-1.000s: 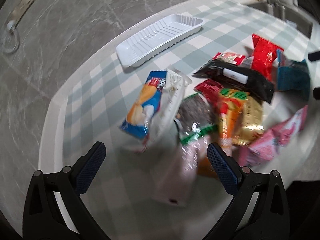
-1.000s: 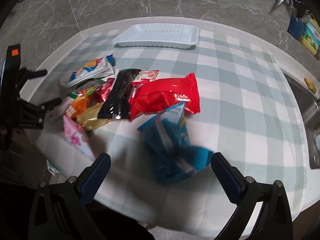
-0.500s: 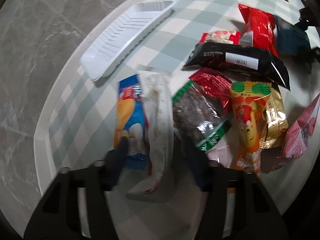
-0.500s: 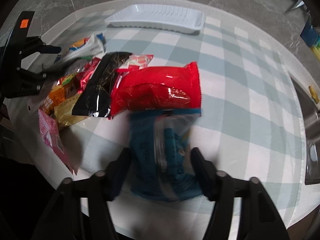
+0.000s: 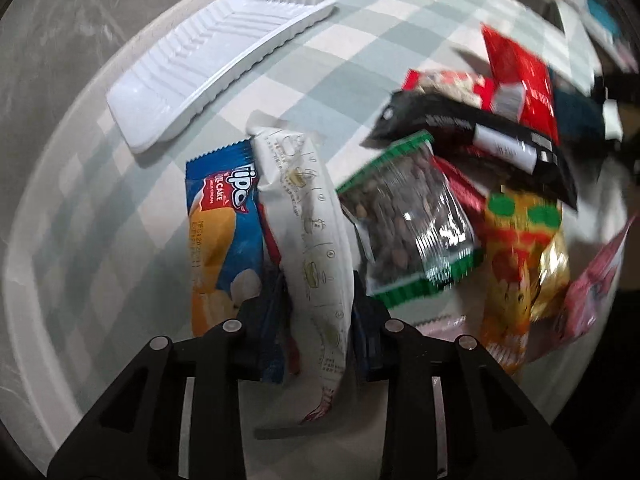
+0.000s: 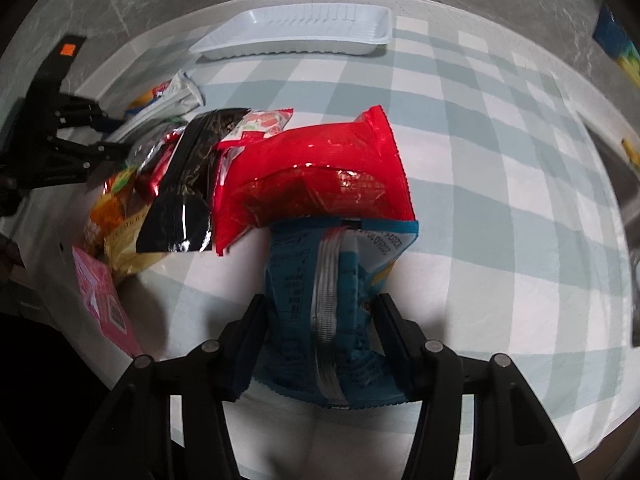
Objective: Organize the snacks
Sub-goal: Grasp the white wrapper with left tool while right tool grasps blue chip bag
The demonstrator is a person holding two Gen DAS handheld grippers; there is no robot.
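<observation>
desk (image 6: 500, 184): checked green-and-white cloth; a heap of snack packets lies toward its left edge as the right wrist view shows it, and the cloth to the right of the heap is bare.
white tray (image 6: 296, 32): lies empty along the far edge, its long side parallel to that edge, well apart from both claws.
red bag (image 6: 316, 176): top of the heap, overlapping the far end of the teal bag.
teal bag (image 6: 320, 300): at the near edge, long axis running straight away from the right claw toward the tray.
white packet (image 5: 316, 240): slim, long axis in line with the left claw, lying over the blue cake packet (image 5: 222, 240) at the heap's outer side.
right claw (image 6: 320, 312): jaws have just been closing; fingers pressed on both sides of the teal bag.
left claw (image 5: 318, 300): jaws have just been closing; clamped on the near end of the white packet.
key relation: the tray lies ahead of both claws; judging by the views, the left claw is nearer it.
</observation>
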